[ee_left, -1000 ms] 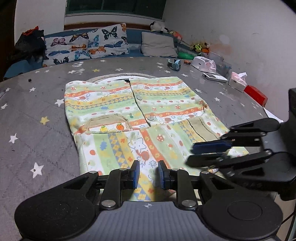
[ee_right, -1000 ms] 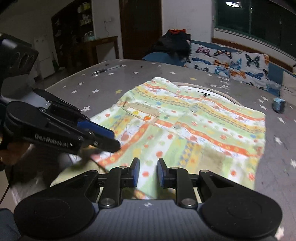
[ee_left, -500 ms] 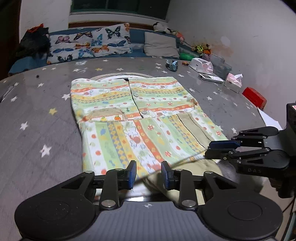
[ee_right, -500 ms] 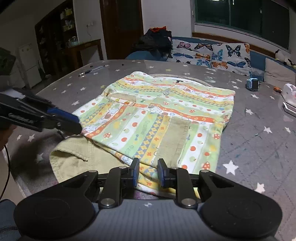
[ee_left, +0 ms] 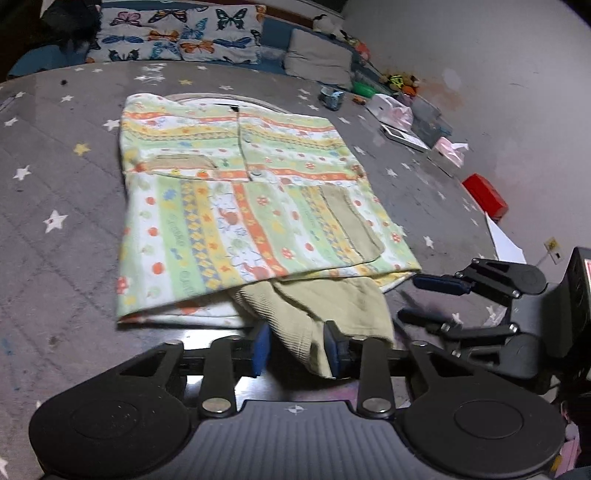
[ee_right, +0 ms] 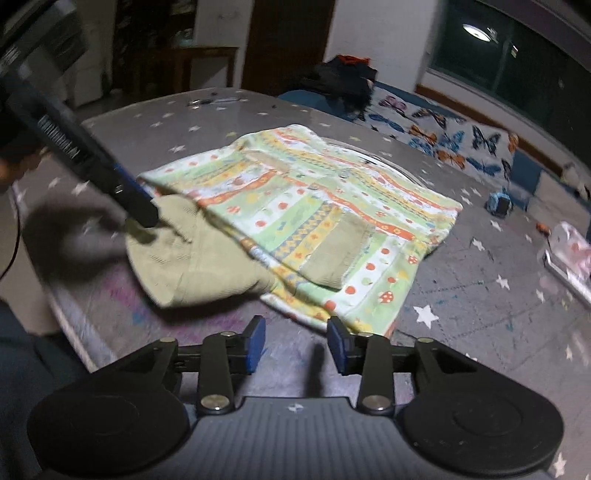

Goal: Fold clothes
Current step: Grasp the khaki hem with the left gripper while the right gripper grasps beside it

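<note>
Sideways went my right gripper point(ee_right: 296, 341), jaws just opened, empty; left gripper point(ee_left: 295, 347) closing on cuff point(ee_left: 314, 314). Next: tuck it under shirt point(ee_left: 243, 206).

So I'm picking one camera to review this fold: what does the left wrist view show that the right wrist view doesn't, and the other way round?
Only the left wrist view shows the red box by the wall and the grey pillow. Only the right wrist view shows the dark doorway and the window. Both show the patterned shirt on the star-print bed, the olive cloth under its near edge with the left tool closed on it, and the butterfly pillow.
</note>
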A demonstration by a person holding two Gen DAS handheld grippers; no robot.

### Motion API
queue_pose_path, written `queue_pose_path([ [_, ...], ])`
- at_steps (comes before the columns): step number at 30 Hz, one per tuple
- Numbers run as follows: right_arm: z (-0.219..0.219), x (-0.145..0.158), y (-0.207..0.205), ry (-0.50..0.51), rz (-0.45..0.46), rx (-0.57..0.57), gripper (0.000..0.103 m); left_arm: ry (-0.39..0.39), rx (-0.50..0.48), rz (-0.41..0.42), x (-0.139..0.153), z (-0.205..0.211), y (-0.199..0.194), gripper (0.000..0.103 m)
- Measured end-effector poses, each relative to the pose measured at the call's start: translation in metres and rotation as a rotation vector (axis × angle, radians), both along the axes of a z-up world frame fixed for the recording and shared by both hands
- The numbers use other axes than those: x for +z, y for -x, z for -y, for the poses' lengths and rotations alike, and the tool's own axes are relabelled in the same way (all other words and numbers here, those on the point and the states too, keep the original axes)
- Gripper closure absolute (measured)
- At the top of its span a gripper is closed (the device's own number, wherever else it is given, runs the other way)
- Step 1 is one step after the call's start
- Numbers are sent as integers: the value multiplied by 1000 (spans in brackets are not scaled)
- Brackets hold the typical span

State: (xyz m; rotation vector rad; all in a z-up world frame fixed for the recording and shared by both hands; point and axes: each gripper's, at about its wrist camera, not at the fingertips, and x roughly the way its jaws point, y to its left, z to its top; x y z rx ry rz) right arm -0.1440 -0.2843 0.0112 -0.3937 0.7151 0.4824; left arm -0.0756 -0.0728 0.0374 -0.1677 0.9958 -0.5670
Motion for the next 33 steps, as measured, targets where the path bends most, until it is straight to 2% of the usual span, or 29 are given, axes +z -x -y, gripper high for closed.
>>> queue_pose_path([
  [5, -13, -6, 8, 24, 39, 79, 54, 76, 10, 4, 13, -5, -11, 91],
  [12, -32, -10, -4, 35, 129, 127, 54, 156, 32, -15, 26, -11, -41, 91],
  [14, -36, -8, -15, 1, 128, 120, 61, 160, 26, -12, 27, -12, -46, 91],
  [15, -37, -6, -21, -21, 118, 116, 68, 156, 20, -3, 28, -13, -46, 91],
  [16, -38, -4, -27, -45, 105, 108, 81, 148, 13, 12, 29, -15, -44, 90],
  [17, -36, -1, -33, -77, 86, 91, 85, 139, 5, 28, 31, -16, -42, 89],
  [19, -30, 8, -44, -144, 60, 56, 87, 105, -3, 82, 32, -20, -33, 87],
  [21, -24, 17, -53, -190, 48, 34, 89, 65, -10, 143, 34, -25, -23, 70],
  [22, -22, 20, -57, -210, 42, 22, 90, 31, -9, 186, 35, -26, -16, 66],
  [24, -19, 26, -64, -243, 25, 3, 91, -73, -8, 293, 36, -22, 1, 54],
  [27, -19, 32, -72, -267, 17, -17, 93, -197, -35, 388, 27, -14, 18, 50],
  [33, -20, 36, -79, -278, 15, -38, 93, -376, -70, 477, 3, 9, 24, 50],
])
